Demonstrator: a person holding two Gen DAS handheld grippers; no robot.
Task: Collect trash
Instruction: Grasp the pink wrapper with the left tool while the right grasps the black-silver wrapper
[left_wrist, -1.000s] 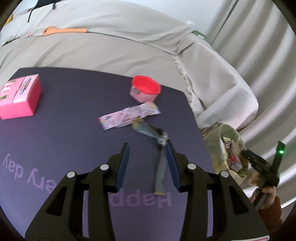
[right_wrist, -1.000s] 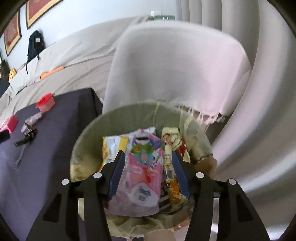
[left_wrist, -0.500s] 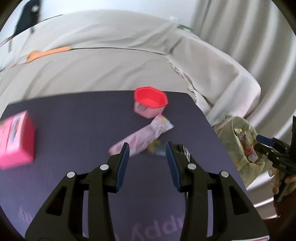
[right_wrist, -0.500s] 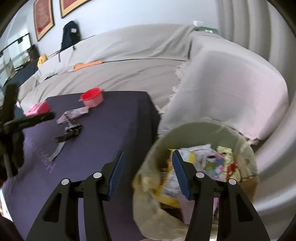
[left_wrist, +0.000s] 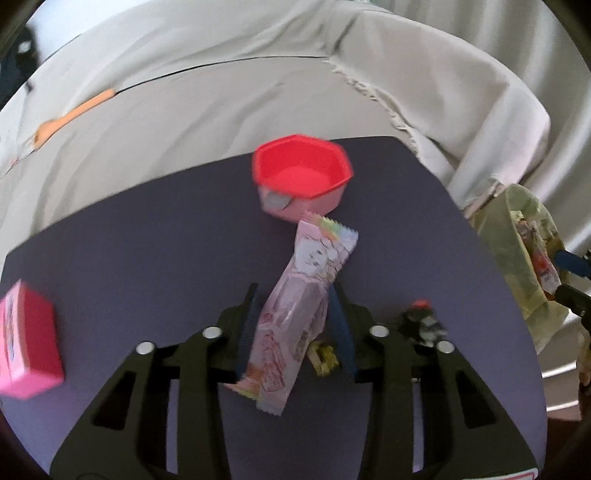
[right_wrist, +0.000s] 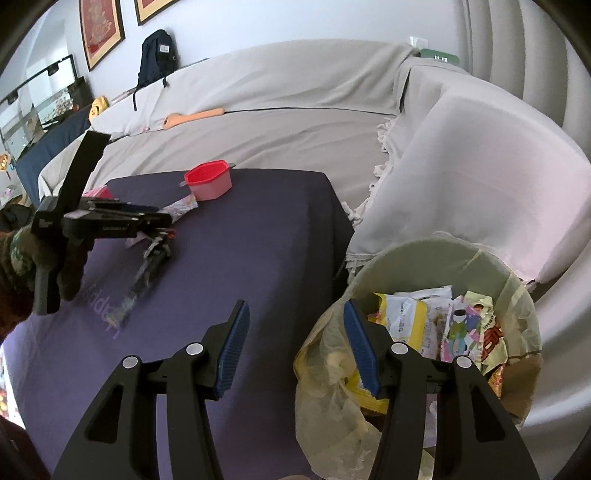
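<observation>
Left claw (left_wrist: 293, 317): set over the pink wrapper (left_wrist: 295, 314), which lies lengthwise between its two jaws on the purple table (left_wrist: 147, 240). The jaws have just been closing and stand narrow, the wrapper between them; whether the pads already press its sides cannot be told, as the blue pads sit just at its edges. The wrapper's far end runs out ahead of the claw, close to the red cup (left_wrist: 301, 177); its near end lies back toward the claw's body.

To the right of the left claw, just beside its right jaw, lies a dark crumpled wrapper (left_wrist: 421, 321); a small yellow scrap (left_wrist: 323, 360) shows between the jaws, beside the pink wrapper. A pink box (left_wrist: 27, 343) sits well off to the claw's left.

Right claw (right_wrist: 293, 343): jaws wide, nothing between them. It hangs over the table's edge and the rim of the bin (right_wrist: 436, 251), which is lined with a bag and already holds several wrappers.

Step in hand, as judged: picking up the pink wrapper for the bin.

Next move calls for: closing the jaws fully until the wrapper is pinched, then lifting it clear of the table and carrying it to the right, over the bin. The wrapper is thin and limp; a pinch that catches only one edge may let it slip. The dark wrapper and the yellow scrap remain to be collected.
</observation>
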